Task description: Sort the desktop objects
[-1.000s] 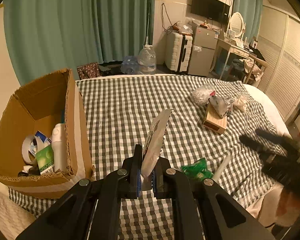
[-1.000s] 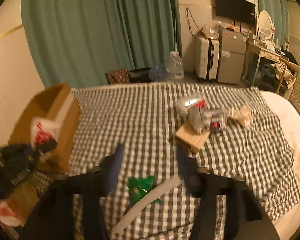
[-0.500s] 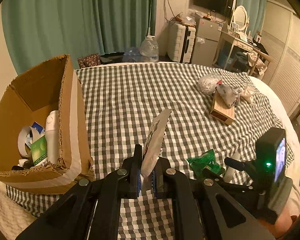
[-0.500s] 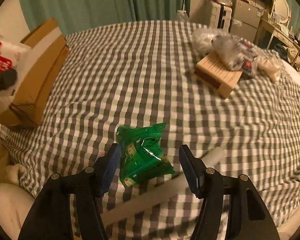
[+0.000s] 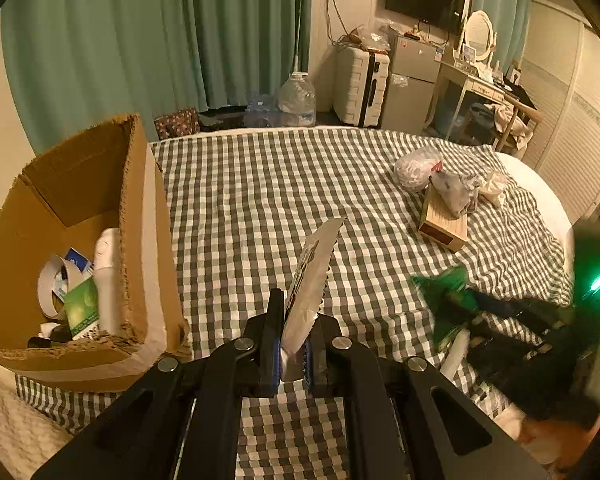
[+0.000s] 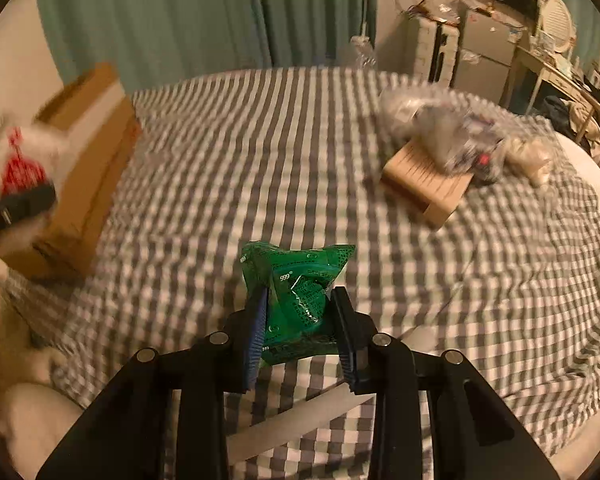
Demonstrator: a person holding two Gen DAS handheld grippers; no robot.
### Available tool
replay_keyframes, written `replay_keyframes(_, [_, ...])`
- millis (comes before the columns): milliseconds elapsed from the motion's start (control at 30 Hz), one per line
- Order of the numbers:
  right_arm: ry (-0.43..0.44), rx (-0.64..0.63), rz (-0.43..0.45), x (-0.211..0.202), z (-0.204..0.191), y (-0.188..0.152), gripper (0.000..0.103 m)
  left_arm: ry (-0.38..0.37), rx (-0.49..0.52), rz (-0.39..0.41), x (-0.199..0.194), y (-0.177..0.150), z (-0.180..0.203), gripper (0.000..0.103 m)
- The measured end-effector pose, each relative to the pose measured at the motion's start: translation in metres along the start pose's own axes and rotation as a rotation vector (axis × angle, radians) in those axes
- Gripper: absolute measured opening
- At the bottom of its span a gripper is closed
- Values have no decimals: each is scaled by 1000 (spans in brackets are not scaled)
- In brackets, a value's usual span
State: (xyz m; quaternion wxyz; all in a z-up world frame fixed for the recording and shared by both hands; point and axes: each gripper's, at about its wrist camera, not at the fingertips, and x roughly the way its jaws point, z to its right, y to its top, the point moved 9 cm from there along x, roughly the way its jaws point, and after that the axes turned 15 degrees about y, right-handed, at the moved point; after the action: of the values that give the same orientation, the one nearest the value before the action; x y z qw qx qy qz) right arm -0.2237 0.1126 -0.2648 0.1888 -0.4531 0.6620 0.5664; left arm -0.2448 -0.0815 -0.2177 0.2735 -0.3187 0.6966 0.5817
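Overall, a bed covered by a grey-and-white checked cloth [image 5: 260, 200] fills most of both views. At its left edge stands an open cardboard box [image 5: 140, 240] with a torn rim; it holds a white bottle [image 5: 107, 280], a green-and-white carton [image 5: 82, 308] and a curl of white tape [image 5: 50, 288], all loosely piled. Toward the far right of the cloth lies a flat wooden box [image 6: 428, 188], with several crumpled clear plastic bags [image 6: 440, 128] resting on top of it and just beside it. Nearer the front edge, the right gripper [image 6: 300, 336] points down at a green foil sachet [image 6: 300, 292]. Its jaws are closing with the sachet between them, and both pads touch the sachet's sides, which are creased inward. A white tube-shaped item [image 6: 300, 420] lies on the cloth directly below this gripper, apart from the fingers. The left gripper [image 5: 292, 356] is pressed together on the lower end of a white packet with a serrated edge [image 5: 312, 272]; the packet stands upright above the cloth, to the right of the cardboard box. In the right wrist view the same packet shows red print, blurred, at the far left.
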Motion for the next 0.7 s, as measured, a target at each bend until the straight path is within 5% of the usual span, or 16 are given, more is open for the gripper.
replay_keyframes(433, [23, -150, 234, -125, -91, 90, 31, -25, 6, 125, -66, 64, -38, 7])
replay_keyframes(700, [97, -246, 294, -148, -164, 121, 31, 30, -36, 158, -82, 80, -98, 7])
